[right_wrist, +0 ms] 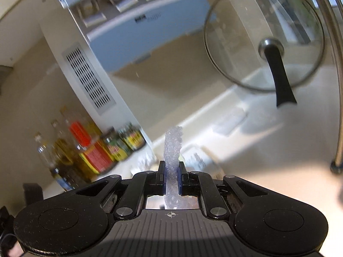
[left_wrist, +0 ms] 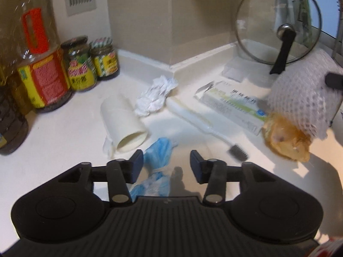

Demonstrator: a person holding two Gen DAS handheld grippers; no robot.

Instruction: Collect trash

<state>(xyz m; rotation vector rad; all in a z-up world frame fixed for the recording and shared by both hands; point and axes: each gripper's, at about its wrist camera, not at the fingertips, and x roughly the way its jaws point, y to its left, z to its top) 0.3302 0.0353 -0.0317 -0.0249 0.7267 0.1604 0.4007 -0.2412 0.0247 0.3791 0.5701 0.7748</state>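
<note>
Left wrist view, left to right: oil bottle (left_wrist: 40,64) with red-yellow label and two sauce jars (left_wrist: 92,62) stand against the wall at the far left of the white tabletop (left_wrist: 64,132). Next, a paper cup (left_wrist: 123,124) lies on its side, mouth toward the camera. A crumpled white tissue (left_wrist: 155,95) sits just beyond it, touching or nearly so. Blue plastic wrapper (left_wrist: 157,165) lies in front of the cup, running down between the fingers, closer to the left one.

Left tongs (left_wrist: 166,162): fingers wide apart, nothing clamped, low over the blue wrapper. Cannot tell if they touch it.

Right of centre: white toothbrush (left_wrist: 203,126) lies diagonally, dark bristle head toward the camera. Behind it a flat medicine box (left_wrist: 231,105). A glass pot lid (left_wrist: 278,23) leans upright against the back corner. At the far right a white foam fruit net (left_wrist: 304,98) hangs off the tabletop, above a crumpled yellowish wrapper (left_wrist: 287,139) that lies on the surface beside the box end.

Right wrist view: right tongs (right_wrist: 171,177) pinched tight on the foam net, a strip of it standing up between the pads and hanging below. Bottles at left and the lid at upper right are blurred.
</note>
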